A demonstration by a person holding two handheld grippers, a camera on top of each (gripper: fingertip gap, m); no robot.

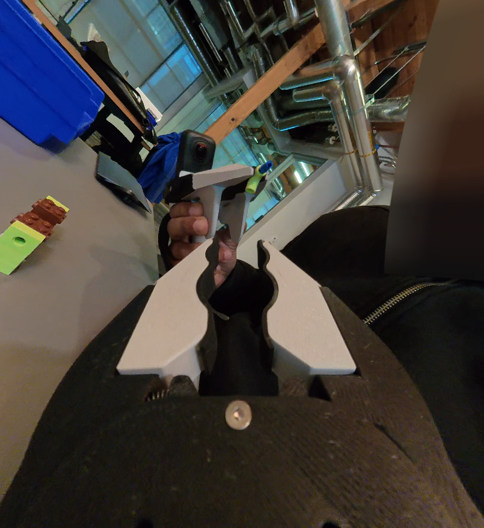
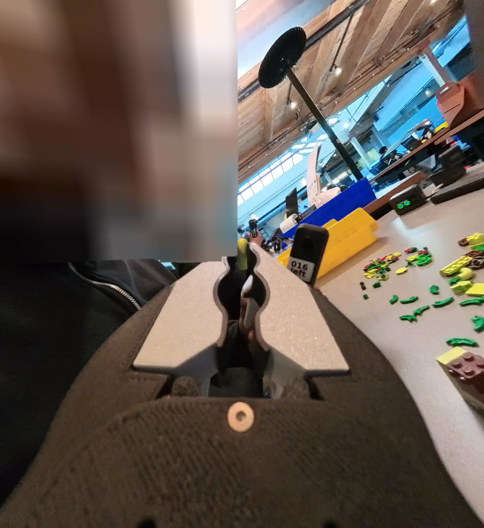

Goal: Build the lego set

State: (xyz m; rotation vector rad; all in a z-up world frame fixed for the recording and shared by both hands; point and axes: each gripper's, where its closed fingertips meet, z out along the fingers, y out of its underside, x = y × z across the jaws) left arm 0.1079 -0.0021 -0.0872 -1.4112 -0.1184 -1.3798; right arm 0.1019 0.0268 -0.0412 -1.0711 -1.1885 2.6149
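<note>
My left gripper (image 1: 235, 244) is open and empty, held up in the air facing the person's black jacket. My right gripper (image 2: 240, 255) is shut on a small lime-green piece (image 2: 242, 257). In the left wrist view that gripper (image 1: 248, 185) is just beyond my left fingertips, with a hand on its grip, and the lime piece (image 1: 251, 185) carries a blue pin (image 1: 264, 166). A partial build of brown and lime bricks (image 1: 39, 218) sits on a green block (image 1: 9, 251) on the grey table. It also shows in the right wrist view (image 2: 478, 374).
Many loose green, lime and red pieces (image 2: 406, 265) lie scattered on the table (image 2: 406, 343) at the right. A yellow bin (image 2: 346, 237) and a blue bin (image 1: 29, 71) stand farther back. A small black box (image 2: 406, 201) sits near the table's far edge. My right fingertips sit around 6 centimetres from my left ones. Between my left fingertips and the green block (image 1: 9, 251) there is roughly 12 centimetres.
</note>
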